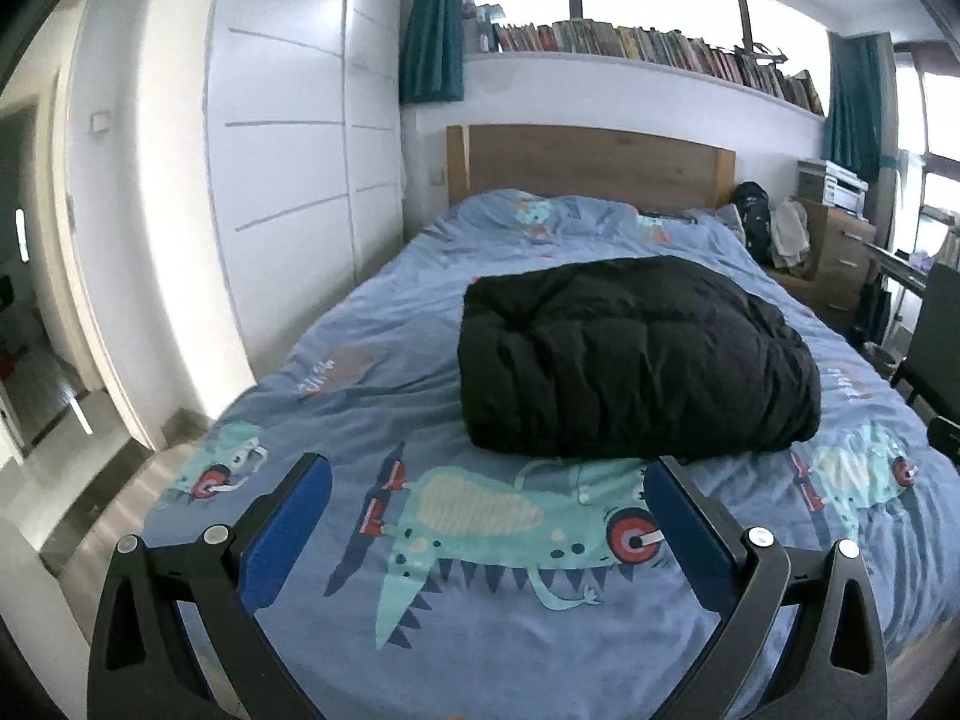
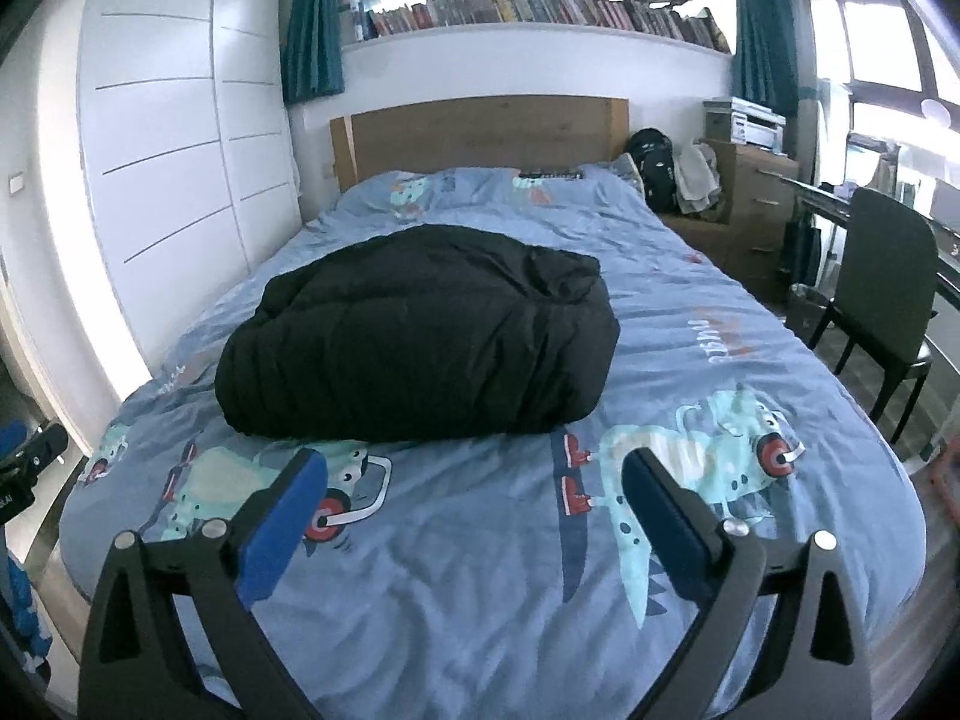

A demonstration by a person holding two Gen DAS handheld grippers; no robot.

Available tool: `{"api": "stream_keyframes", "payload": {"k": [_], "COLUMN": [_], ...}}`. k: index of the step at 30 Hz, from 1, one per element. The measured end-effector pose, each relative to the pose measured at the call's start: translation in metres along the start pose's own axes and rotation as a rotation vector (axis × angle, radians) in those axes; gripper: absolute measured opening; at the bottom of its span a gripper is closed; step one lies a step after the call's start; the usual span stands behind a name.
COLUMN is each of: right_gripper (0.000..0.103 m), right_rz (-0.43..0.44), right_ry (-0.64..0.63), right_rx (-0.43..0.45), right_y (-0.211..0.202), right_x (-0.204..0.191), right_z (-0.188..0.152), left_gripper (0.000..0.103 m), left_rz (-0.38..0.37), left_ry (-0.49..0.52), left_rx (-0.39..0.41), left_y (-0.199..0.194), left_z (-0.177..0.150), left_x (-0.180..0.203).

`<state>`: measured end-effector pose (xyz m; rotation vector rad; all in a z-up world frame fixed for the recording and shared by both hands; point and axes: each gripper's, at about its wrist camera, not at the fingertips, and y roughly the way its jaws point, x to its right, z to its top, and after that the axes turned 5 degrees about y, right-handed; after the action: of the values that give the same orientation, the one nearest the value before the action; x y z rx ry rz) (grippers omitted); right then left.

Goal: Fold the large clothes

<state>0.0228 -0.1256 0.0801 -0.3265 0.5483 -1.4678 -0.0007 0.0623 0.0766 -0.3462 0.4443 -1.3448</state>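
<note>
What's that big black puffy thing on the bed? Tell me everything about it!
The black puffy coat looks like a padded, quilted garment, already folded into a thick, rounded bundle. Its fabric is dark, soft-looking and wrinkled, with stitched lines across it. It lies flat in the middle of the blue dinosaur bedcover, touching only that. No sleeves or zip can be made out. Both hand-held grippers are open and away from it.

We can't make out titles on the books [image 1: 660, 48] along the sill, too small. Black jacket [image 2: 420, 342] is bundled, so sleeves, zip and collar are hidden from us. Bedsheet [image 1: 480, 540] runs off the bottom edge in both views. Chair [image 2: 882, 312] legs are partly cut by the fisheye rim. Clutter on the dresser [image 2: 756, 180] is too blurred to name. Doorway [image 1: 24, 300] interior is dark, unreadable.
</note>
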Motion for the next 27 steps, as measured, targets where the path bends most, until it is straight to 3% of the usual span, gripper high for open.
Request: {"api": "stream_keyframes", "payload": {"k": [8,27], "right_gripper": [0.100,0.100], "right_rz": [-0.032,-0.100], "right_ry": [0.025,0.069], "right_rx": [-0.001,-0.038], "right_y": [-0.004,0.007], "right_x": [0.013,0.044], "right_z": [-0.014,-0.032], "left_gripper": [0.102,0.102], "left_rz": [-0.007,-0.018], "left_ry": [0.039,0.031], "left_rx": [0.035,0.022], "left_y": [-0.014,-0.016], "left_z": [-0.005,-0.009], "left_x": [0.016,0.018]}}
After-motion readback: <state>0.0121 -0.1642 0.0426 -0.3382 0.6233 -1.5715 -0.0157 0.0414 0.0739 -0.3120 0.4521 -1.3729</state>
